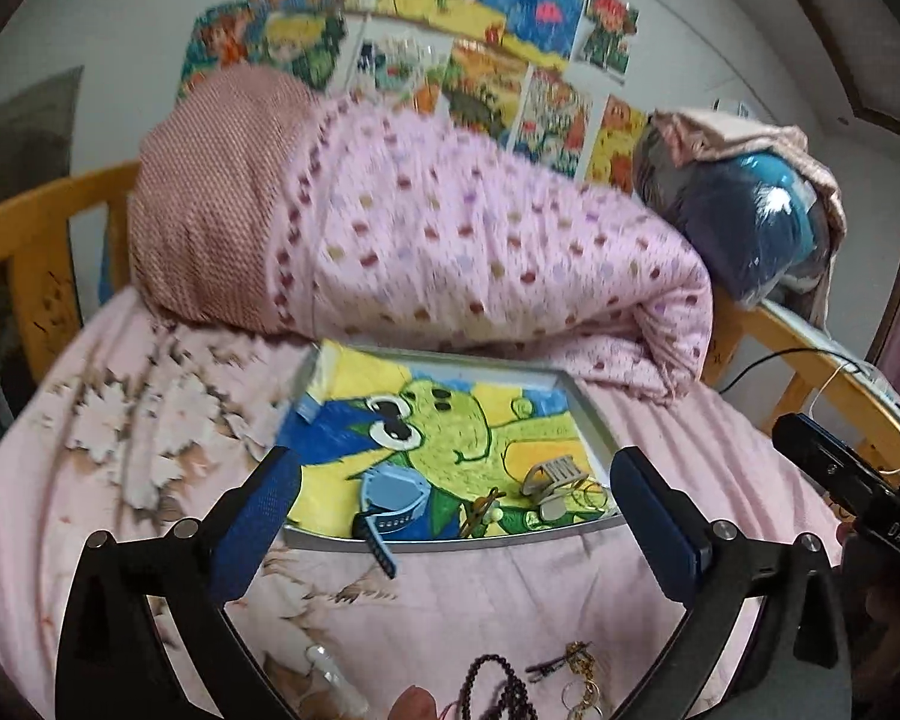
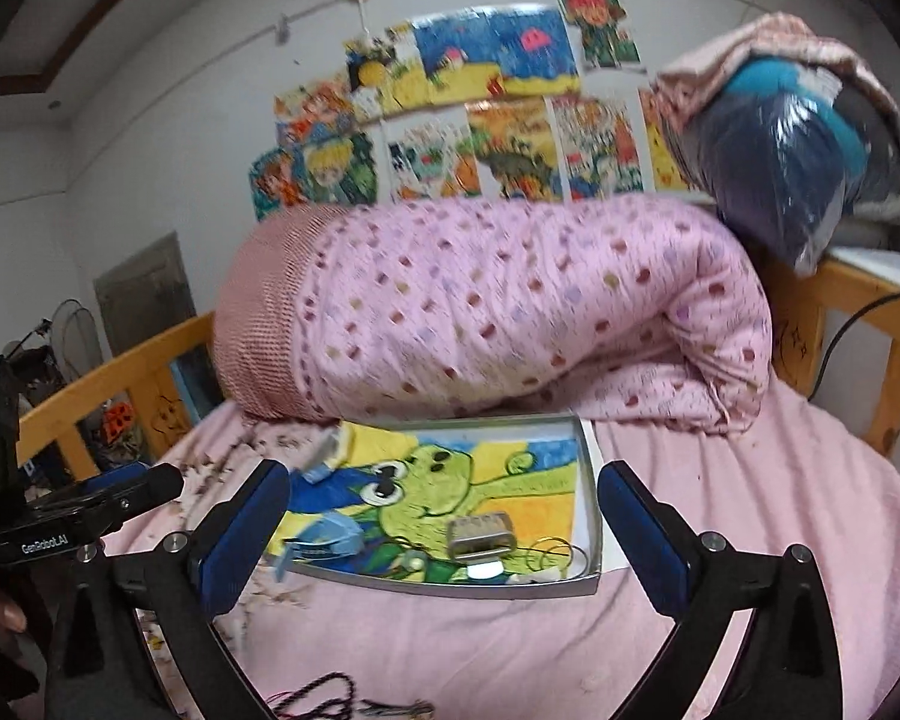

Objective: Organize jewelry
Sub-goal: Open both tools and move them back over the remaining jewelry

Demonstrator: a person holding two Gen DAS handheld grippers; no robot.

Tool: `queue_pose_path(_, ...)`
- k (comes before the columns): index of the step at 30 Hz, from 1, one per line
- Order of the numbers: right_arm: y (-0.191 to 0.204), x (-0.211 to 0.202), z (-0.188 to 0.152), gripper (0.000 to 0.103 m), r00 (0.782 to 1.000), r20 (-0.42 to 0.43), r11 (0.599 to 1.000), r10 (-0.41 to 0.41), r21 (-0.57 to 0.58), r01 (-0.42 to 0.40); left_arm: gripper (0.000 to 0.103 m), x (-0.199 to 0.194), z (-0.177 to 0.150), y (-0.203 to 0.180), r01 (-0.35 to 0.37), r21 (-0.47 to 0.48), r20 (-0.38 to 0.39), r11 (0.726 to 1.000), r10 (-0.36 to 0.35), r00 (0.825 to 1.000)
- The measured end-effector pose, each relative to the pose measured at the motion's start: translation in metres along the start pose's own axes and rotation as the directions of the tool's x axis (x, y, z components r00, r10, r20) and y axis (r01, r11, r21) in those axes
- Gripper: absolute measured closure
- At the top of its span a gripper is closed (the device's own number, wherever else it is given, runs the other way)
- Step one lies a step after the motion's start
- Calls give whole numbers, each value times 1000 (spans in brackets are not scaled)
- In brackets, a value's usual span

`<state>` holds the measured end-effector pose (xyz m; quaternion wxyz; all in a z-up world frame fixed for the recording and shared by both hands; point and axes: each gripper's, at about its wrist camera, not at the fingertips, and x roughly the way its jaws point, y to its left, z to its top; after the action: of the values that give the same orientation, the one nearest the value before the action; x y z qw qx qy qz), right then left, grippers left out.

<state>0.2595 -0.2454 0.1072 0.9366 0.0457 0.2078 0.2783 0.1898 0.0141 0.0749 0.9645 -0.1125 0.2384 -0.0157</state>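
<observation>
Plainly, both grippers stand with their jaws spread wide and nothing between them. Ahead of the left gripper (image 1: 453, 510), framed by its blue pads, a shallow metal-rimmed tray (image 1: 588, 420) lies on the pink bedsheet (image 1: 690, 480), its floor covered by a green cartoon-creature picture. At the tray's near edge, a blue watch (image 1: 390, 501) rests with its dark strap hanging over the rim toward the gripper. To the right of it sit a beige hair claw (image 1: 549, 477) and thin gold rings (image 1: 594, 495). Closer in, below the left gripper's fingers, a dark beaded string (image 1: 498, 690) and a gold chain piece (image 1: 582, 684) lie on the sheet outside the tray.

From the right gripper (image 2: 444, 522), the same tray (image 2: 591, 480) sits straight ahead, hair claw (image 2: 480, 534) and thin rings (image 2: 555, 555) toward its near right corner, watch (image 2: 324, 540) at its near left. The left gripper (image 2: 132, 489) shows off to the right gripper's left side. Beyond the tray, a rolled pink dotted quilt (image 2: 510, 312) lies across the bed.
</observation>
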Motion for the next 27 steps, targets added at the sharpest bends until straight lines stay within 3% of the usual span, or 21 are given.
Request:
queue_pose_path(9,34,-53,-12,0,1000,12,999,25,-30,-25,2,-66,-17,-4,-9,37,51,999,8,999)
queue_pose_path(17,54,-73,-42,0,997,-66,998,37,-51,-40,2,-98,-47,2,-11,60,37,998,8,999)
queue_pose_path(27,49,-69,-91,0,968,-252,996,4,-86,-27,2,-95,-98,15,-1,93,-128,996,13,992)
